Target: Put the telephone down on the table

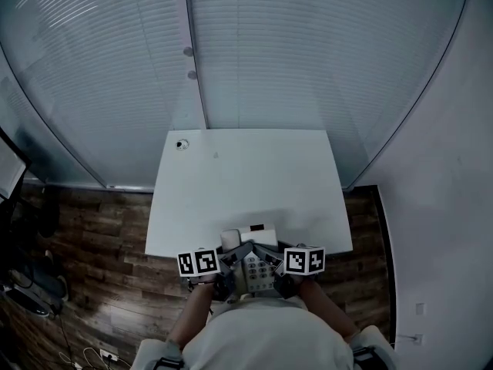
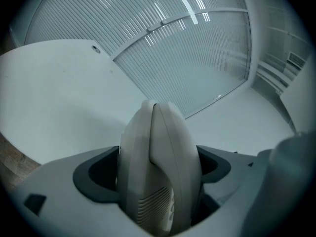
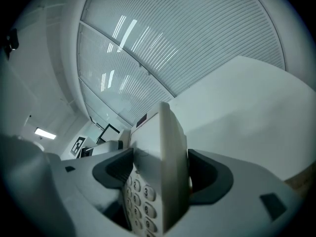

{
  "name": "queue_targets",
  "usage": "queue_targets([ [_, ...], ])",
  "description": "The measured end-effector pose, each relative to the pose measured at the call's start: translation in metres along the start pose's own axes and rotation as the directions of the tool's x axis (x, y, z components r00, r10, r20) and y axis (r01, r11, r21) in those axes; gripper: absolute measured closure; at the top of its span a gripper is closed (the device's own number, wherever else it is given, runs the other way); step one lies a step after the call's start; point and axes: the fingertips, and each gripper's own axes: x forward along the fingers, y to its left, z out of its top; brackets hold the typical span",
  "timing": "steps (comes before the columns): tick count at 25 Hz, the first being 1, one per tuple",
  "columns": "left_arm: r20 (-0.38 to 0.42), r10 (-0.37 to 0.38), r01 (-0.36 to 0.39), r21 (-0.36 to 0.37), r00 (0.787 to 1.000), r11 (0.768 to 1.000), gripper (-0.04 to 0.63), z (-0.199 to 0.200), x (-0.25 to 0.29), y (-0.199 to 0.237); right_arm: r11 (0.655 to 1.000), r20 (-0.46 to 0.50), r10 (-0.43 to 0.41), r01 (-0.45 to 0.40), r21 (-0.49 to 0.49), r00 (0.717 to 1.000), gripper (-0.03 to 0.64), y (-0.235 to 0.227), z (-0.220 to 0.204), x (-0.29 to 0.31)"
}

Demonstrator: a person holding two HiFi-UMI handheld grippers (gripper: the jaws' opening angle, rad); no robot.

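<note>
Telephone (image 1: 253,254) at bottom centre, by the near edge of the table (image 1: 246,168), left gripper (image 1: 225,262) and right gripper (image 1: 276,262) each clamped on one side, two grips likely to keep it level.

The telephone (image 1: 253,254) was smooth, matt, off-white plastic, with a finely ribbed grille on its handset (image 2: 150,206) and rounded, faintly glossy keys (image 3: 140,194). The jaws of the left gripper (image 2: 158,169) and right gripper (image 3: 160,174) were matt grey plastic with darker, duller pads (image 2: 96,174). The desk (image 1: 246,176) had a smooth, matt white top. The floor (image 1: 92,230) was dark, grained wood. The glass wall (image 1: 323,60) was glossy.
</note>
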Motion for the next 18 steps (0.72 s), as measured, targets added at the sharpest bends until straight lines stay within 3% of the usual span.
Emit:
queue_targets([
  [18, 0.056, 0.025, -0.023, -0.045, 0.998, 0.999, 0.163, 0.06, 0.07, 0.006, 0.999, -0.067, 0.026, -0.028, -0.039, 0.997, 0.267, -0.05, 0.079, 0.025],
])
